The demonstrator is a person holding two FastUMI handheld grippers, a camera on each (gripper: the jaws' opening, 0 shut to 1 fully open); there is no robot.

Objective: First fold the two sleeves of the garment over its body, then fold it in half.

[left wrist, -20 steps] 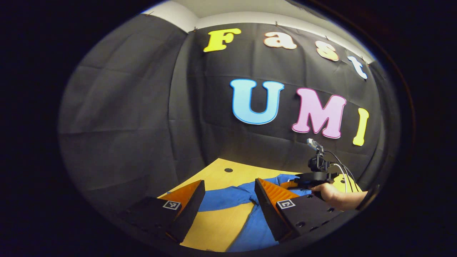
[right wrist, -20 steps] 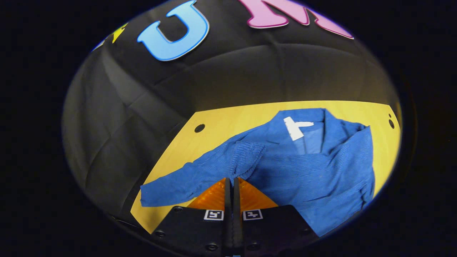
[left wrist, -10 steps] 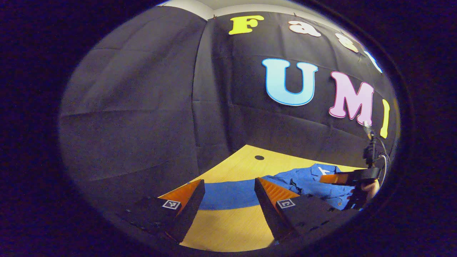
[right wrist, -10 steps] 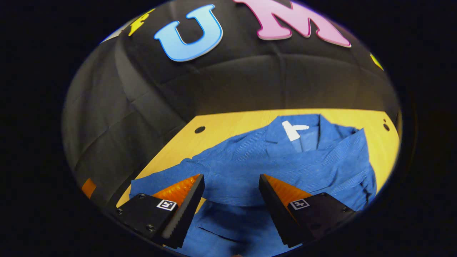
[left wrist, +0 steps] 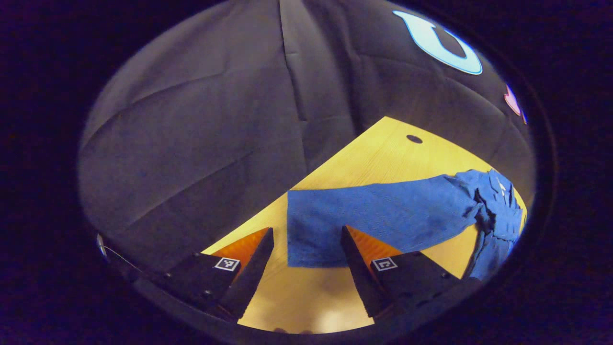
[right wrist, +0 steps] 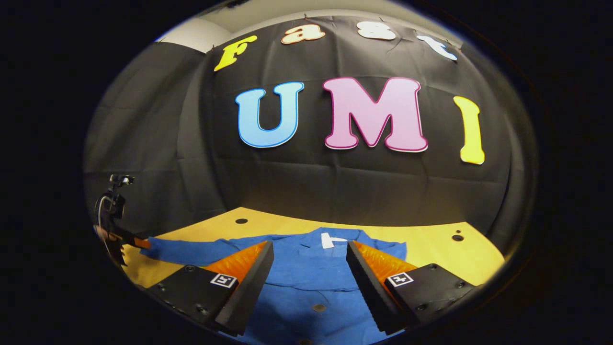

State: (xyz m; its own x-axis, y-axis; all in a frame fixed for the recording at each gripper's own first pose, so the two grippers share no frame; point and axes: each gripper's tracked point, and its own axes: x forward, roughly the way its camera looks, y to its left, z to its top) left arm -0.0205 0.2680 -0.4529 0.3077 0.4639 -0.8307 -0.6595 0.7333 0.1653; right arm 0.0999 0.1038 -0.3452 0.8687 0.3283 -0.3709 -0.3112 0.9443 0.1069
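So the left tongs (left wrist: pixel 306 249) are hanging just above the tabletop (left wrist: pixel 383 153) with the jaws spread wide, nothing in them. The cuff end of the blue sleeve (left wrist: pixel 378 218) is lying flat right ahead of them, its edge reaching in between the two fingers, so my guess is they're lining up to pinch that cuff and swing it over the body. That would be the sleeve-folding step, and this sleeve isn't folded yet.

The right tongs (right wrist: pixel 309 282) are spread open too, holding nothing. They're hovering over the middle of the garment (right wrist: pixel 306 268), with the collar and a white tag (right wrist: pixel 330 239) just past the tips. Looks to me like they're parked there out of the way, or ready to pin the body down while the other side works. From that view you can also spot the left tongs far off to the left, sitting at the sleeve's end.

Material-wise, the garment is looking like a thin, finely ribbed or striped fabric, soft and floppy. It's bunching into wrinkles near the shoulder, off to the right of the left tongs. There's a small round button on the front, just below the right tongs. The sleeve is a long flat strip with a squared cuff. The tabletop is smooth pale wood with a few round holes, so I'd expect the cloth to be sliding easily when tugged.
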